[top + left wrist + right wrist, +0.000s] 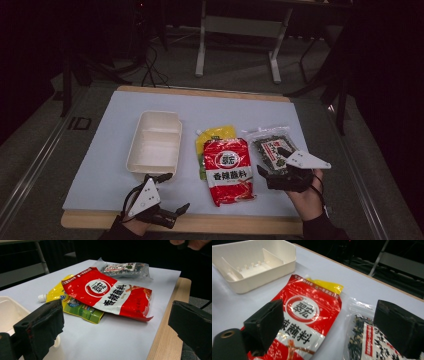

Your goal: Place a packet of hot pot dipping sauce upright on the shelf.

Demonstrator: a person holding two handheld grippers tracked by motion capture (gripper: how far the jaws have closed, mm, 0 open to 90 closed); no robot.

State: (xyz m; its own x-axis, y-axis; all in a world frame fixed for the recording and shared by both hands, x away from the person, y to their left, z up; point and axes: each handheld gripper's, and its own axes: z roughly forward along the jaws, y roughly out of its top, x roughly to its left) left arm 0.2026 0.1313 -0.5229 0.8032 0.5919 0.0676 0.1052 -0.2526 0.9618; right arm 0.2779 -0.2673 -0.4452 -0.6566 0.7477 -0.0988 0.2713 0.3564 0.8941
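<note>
Yellow pouch [215, 135] half under red packet [229, 170]

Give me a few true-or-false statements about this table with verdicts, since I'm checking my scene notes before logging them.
1. The red packet lies partly on top of the yellow pouch. True.
2. The white tray holds the clear bag of dark dried food. False: the tray looks empty, and that bag lies on the table at the far side of the red packet.
3. The left gripper is shut on the red packet. False: its jaws stand open, holding nothing.
4. The right gripper is open over the near end of the clear bag. True.
5. The tray has a divider inside. True.
</note>
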